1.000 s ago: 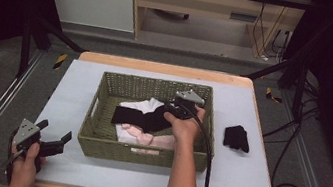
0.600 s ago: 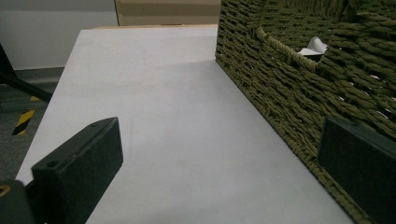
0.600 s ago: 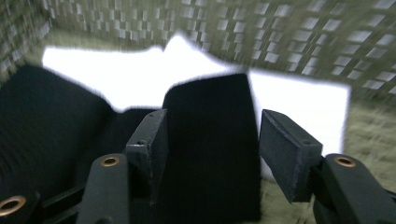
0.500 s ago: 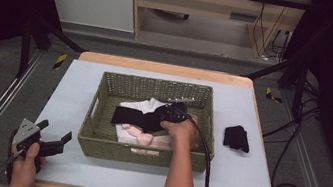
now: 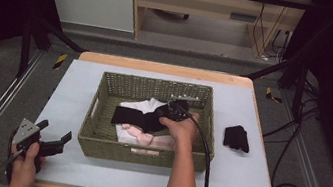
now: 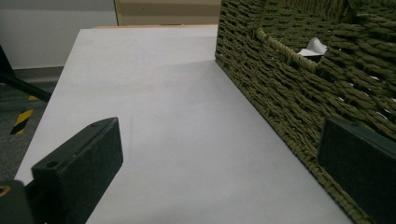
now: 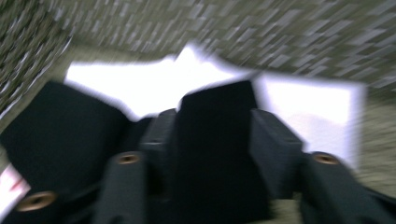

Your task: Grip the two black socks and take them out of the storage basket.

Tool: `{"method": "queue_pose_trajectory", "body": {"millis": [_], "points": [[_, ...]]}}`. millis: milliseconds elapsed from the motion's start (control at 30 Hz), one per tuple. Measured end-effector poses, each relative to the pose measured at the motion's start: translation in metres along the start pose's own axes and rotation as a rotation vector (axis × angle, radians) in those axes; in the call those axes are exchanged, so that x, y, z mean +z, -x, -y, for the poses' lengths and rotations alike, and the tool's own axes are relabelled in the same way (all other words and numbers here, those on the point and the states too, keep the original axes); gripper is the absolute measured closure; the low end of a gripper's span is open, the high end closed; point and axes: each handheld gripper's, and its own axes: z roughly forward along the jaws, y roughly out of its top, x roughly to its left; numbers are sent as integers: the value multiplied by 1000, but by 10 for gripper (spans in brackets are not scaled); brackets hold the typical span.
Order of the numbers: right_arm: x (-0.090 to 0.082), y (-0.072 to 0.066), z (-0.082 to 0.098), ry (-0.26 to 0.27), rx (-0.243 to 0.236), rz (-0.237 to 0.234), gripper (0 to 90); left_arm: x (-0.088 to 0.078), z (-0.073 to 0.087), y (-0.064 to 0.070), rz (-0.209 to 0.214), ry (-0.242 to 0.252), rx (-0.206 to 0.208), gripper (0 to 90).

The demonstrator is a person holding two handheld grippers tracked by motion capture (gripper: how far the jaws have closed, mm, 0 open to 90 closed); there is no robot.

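The right tongs sit down inside the green wicker basket, jaws around a fold of the black garment that lies across the white garment and a pink one; they have just been opening, and whether the pads press the cloth I cannot tell. To lift cleanly, pinch the black fabric alone, then draw straight up, clear of the basket wall. Compared with a second ago, the right tongs have dipped lower into the basket. The left tongs rest released on the table, beside the basket.
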Motion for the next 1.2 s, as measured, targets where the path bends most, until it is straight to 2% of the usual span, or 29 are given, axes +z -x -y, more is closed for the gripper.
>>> {"method": "queue_pose_trajectory", "body": {"millis": [33,67,133,167,200,233,300,333,367,433,467,500,567,600,633,667,733,800,833,867,900,933,967,1000,1033,1067,1100,1133,1200], "points": [[0,0,0,0,0,0,450,0,0,0,5,0,-4,4],[7,-1,4,-72,-38,18,432,0,0,0,6,-1,-3,4],[8,-1,6,-120,-93,45,547,0,0,0,6,-3,0,4],[8,-1,6,-120,-93,45,547,0,0,0,1,-3,4,4],[8,-1,6,-130,-123,60,637,0,0,0,1,-2,4,4],[4,0,3,-149,-130,84,844,0,0,0,7,0,-1,4],[2,0,2,-143,-139,85,854,0,0,0,7,1,-2,4],[-3,-1,-1,-117,-136,92,865,0,0,0,8,3,-5,4],[-3,-1,-1,-117,-136,92,865,0,0,0,8,3,-5,4],[-11,0,-4,-55,-118,122,867,0,0,0,8,2,0,5],[-21,3,-8,12,-79,185,868,0,0,0,7,1,3,5],[-25,5,-9,39,-64,219,868,0,0,0,5,2,1,5],[-36,7,-12,105,-36,327,868,-1,0,0,2,5,-1,4],[-39,8,-13,139,-29,360,868,0,0,0,2,4,-1,4],[-41,8,-14,158,-24,361,868,0,0,0,2,4,-1,5],[-40,8,-14,171,-21,327,866,0,0,0,3,2,-1,5],[-34,6,-14,187,-17,221,863,0,0,0,-1,-1,6,5],[-30,5,-13,166,-25,208,861,0,0,1,-1,-1,7,5],[-26,4,-12,145,-28,182,858,0,0,0,-1,-1,5,5],[-20,3,-11,116,-23,132,844,0,0,0,-2,-2,5,5],[-12,2,-10,58,-44,76,771,1,0,0,0,-7,8,5],[-12,2,-10,58,-44,76,771,1,0,0,0,-7,8,5],[-10,1,-10,50,-50,73,728,1,0,1,5,-9,9,5],[-7,1,-10,58,-47,77,644,1,0,1,5,-10,10,5],[-3,2,-10,61,-16,77,519,1,0,0,2,-10,12,5],[-3,2,-10,61,-16,77,519,1,0,0,4,-10,8,5],[2,2,-9,26,-15,76,420,1,0,0,5,-8,3,4],[2,2,-9,26,-15,76,420,1,0,0,11,-9,-1,4],[10,-2,-7,-37,-88,88,399,1,0,0,12,-10,-1,4]]}}
